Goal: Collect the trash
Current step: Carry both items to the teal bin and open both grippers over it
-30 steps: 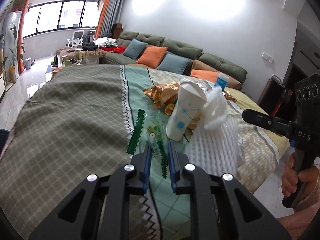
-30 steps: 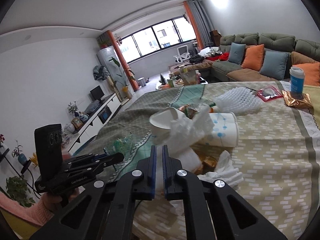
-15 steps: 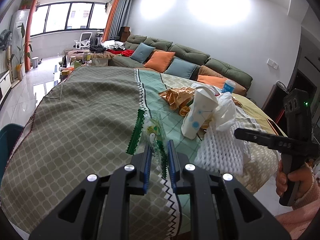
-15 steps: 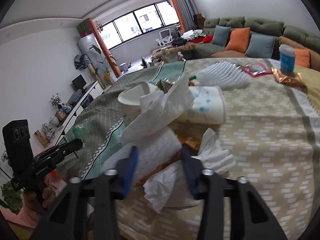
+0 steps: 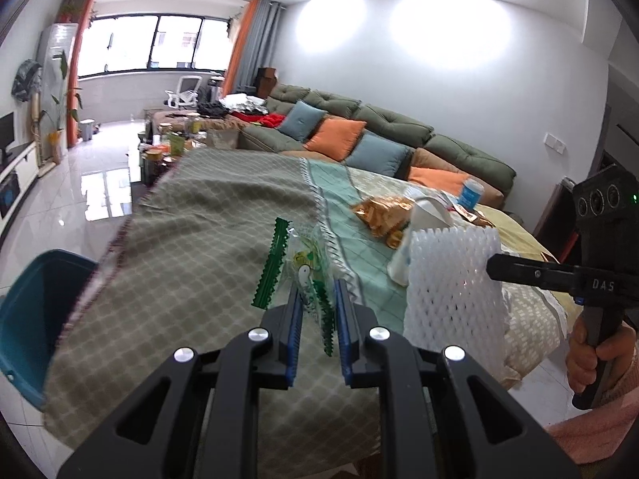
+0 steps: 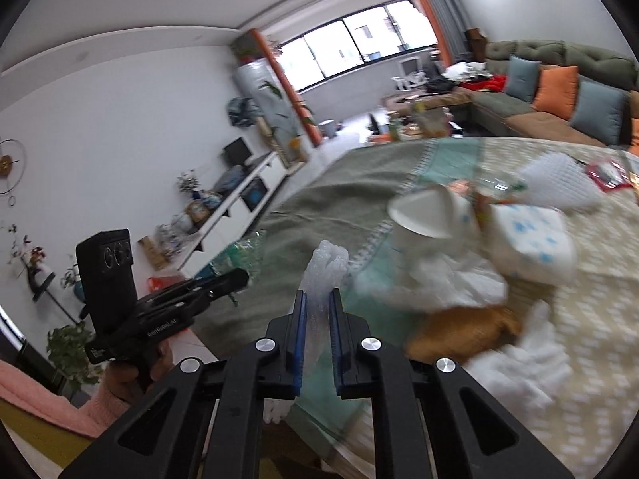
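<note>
The foam net (image 5: 453,279) hangs off the surface's (image 5: 207,215) near edge, pinched in the right tool (image 6: 317,307). The left tool (image 5: 317,299) grips a clear wrapper (image 5: 305,255) with green serrated edges. Cups (image 6: 423,215), tissue (image 6: 535,359) and a gold wrapper (image 5: 383,207) lie behind; a teal bin (image 5: 36,319) stands lower left.

Left tongs (image 5: 316,299) clamp clear green-edged wrapper (image 5: 305,267); right tongs (image 5: 493,266) hold white foam net (image 5: 451,291) above worktop (image 5: 207,239).
</note>
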`<state>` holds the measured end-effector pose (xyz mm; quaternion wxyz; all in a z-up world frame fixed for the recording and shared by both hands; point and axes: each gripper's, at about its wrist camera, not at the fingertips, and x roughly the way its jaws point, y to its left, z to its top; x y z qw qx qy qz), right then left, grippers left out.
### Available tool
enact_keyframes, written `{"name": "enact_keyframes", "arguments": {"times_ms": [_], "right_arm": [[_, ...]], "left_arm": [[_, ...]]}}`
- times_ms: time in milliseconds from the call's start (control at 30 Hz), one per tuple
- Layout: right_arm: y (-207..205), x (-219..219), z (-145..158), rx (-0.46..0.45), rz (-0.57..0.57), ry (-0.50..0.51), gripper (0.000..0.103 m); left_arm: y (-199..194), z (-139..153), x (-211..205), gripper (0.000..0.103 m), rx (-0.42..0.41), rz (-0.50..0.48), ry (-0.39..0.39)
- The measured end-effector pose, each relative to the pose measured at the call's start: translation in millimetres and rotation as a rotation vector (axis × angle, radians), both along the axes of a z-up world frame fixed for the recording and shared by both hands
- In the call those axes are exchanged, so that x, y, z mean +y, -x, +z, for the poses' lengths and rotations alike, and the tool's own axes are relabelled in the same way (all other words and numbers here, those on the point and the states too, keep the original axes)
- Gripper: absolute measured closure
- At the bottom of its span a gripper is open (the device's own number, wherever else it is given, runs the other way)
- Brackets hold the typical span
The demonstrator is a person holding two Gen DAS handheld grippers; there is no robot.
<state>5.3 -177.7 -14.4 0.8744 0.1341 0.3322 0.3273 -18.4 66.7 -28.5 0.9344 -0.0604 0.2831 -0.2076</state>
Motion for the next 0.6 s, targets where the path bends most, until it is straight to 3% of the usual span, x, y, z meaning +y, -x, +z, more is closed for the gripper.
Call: {"name": "enact_keyframes", "arguments": {"times_ms": [300, 600], "right_arm": [[-41, 74, 15, -0.061, 0.128, -0.029, 0.092], [-90, 163, 17, -0.042, 0.244, -0.071, 0.092]], "left_arm": [[7, 15, 62, 0.086, -0.034, 0.177, -0.028], [-8, 8, 144, 0.086, 0.033, 0.385, -0.035]]}}
